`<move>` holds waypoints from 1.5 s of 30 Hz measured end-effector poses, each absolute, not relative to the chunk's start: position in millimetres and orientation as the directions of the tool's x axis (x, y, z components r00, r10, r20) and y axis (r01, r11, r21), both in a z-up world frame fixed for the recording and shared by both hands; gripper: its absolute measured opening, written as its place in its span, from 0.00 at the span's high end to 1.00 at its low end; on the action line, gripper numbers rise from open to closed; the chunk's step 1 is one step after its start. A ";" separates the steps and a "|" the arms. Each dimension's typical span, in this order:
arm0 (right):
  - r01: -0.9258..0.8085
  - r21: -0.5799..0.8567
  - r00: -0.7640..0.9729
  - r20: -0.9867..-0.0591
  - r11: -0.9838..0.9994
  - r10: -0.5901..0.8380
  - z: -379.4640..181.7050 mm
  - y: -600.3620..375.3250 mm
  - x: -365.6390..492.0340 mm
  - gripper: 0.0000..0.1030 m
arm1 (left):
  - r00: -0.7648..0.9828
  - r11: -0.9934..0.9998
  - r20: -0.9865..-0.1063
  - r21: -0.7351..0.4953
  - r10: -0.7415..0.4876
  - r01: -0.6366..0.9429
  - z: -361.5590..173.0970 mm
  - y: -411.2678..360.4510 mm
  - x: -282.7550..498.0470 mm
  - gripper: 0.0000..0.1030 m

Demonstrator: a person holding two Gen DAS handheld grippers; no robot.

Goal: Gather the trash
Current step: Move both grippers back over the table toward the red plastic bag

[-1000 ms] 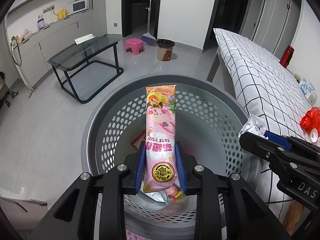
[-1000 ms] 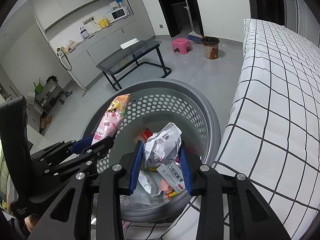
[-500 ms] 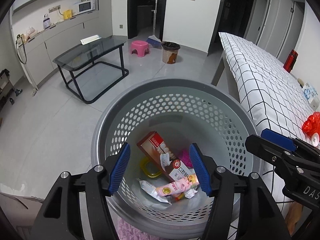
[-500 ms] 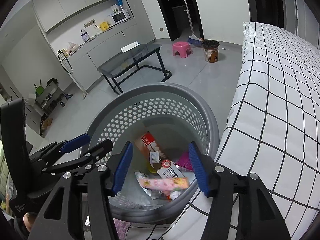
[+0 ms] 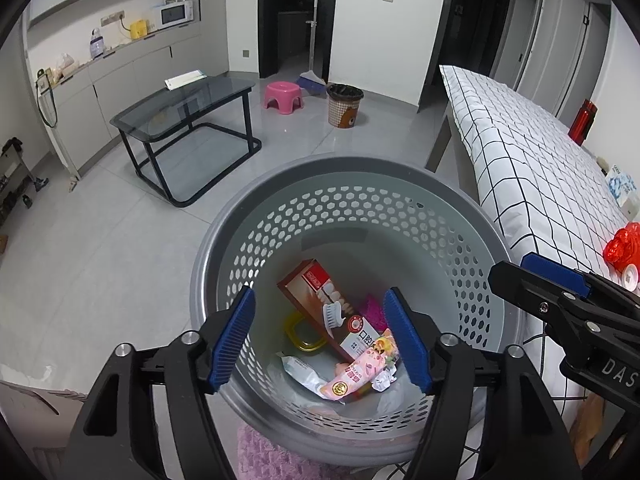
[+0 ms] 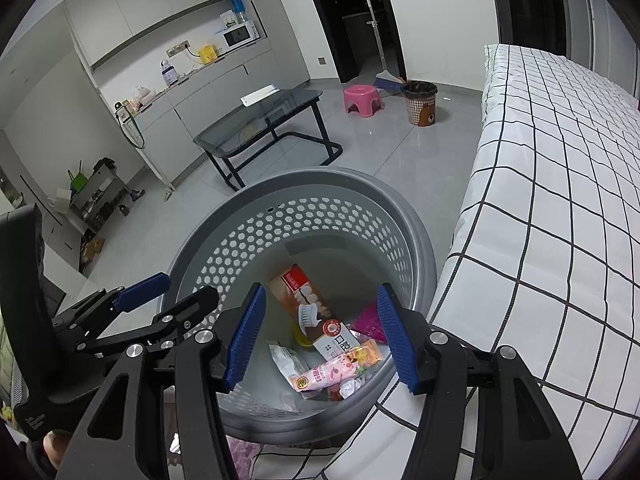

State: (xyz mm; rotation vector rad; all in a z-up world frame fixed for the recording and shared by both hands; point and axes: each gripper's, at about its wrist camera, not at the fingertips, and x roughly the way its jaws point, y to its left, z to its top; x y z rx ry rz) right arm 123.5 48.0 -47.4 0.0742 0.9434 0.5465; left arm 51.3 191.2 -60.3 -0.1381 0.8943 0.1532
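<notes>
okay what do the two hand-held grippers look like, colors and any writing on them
Both the left hand-held gripper and right hand-held gripper have black angular plastic bodies, silver screw heads and ribbed blue finger pads. The right one's side carries white letters reading DAS.

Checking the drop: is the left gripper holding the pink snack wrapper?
No. The left gripper stands open and empty, and the pink snack wrapper lies at the bottom of the grey basket.

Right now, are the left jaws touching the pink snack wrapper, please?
Apart. The left wrist view shows the left gripper open and empty, the pink snack wrapper lying in the basket.
</notes>
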 end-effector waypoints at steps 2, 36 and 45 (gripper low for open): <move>-0.412 0.292 0.465 -0.747 0.863 0.475 -47.2 46.7 122.4 0.46 | 0.624 0.980 -0.777 -0.049 0.084 -0.194 -57.3 190.8 48.9 0.30; -0.085 0.199 0.656 -0.727 0.976 0.205 -21.0 -129.6 28.2 0.36 | 0.725 0.994 -0.680 -0.077 -0.107 0.074 -6.7 47.9 25.9 0.10; 0.066 0.180 0.664 -0.742 0.981 0.092 -26.5 -204.8 22.4 0.36 | 0.717 0.983 -0.675 -0.075 -0.176 0.170 -4.2 -7.7 33.7 0.10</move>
